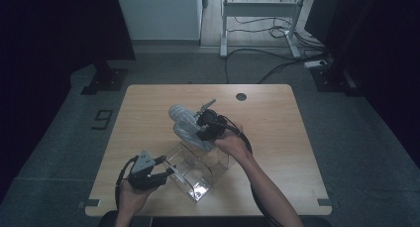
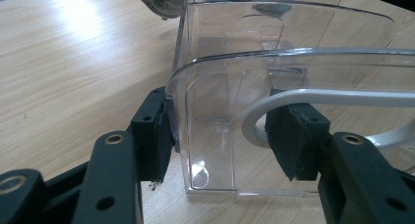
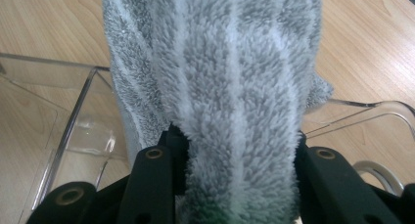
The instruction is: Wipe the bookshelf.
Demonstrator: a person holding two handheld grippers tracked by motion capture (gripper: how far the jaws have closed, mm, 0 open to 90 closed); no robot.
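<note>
One clear plastic box point(image 1: 198, 170) stands on the wooden table point(image 1: 277, 138), near its front edge and a little left of the middle; inside it clear walls part several compartments, how many I cannot tell. One grey fluffy towel point(image 1: 187, 125) with pale stripes hangs above the far end of the box; the right gripper point(image 1: 205, 125) is clenched on it, both jaws pressed into the pile. The left gripper point(image 1: 166, 173) grasps the box at its near left end; one jaw is outside the wall, the other inside. On the floor left of the table one mark reads "9" point(image 1: 101, 119).
</note>
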